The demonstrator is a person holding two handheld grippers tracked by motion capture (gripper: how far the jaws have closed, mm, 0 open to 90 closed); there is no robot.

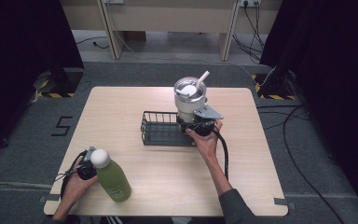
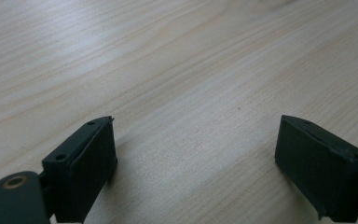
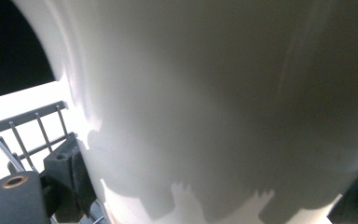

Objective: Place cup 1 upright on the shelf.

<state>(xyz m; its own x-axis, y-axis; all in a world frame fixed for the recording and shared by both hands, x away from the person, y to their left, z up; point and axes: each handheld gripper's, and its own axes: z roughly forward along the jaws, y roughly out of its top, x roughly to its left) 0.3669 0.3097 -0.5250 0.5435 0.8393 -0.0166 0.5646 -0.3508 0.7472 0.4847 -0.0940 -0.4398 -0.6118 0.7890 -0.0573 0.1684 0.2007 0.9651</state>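
The right gripper (image 1: pixel 192 122) clasps a white tumbler (image 1: pixel 189 99) by its lower body, jaws on either flank, holding it at the right end of a black wire basket (image 1: pixel 154 133) mid-table. The left gripper (image 2: pixel 193 163) rests spread and empty at the table's (image 1: pixel 168 172) near-left edge, beside a green bottle (image 1: pixel 112 179). The tumbler appears mid-placement; whether it is seated cannot be told, so lowering comes before letting go.
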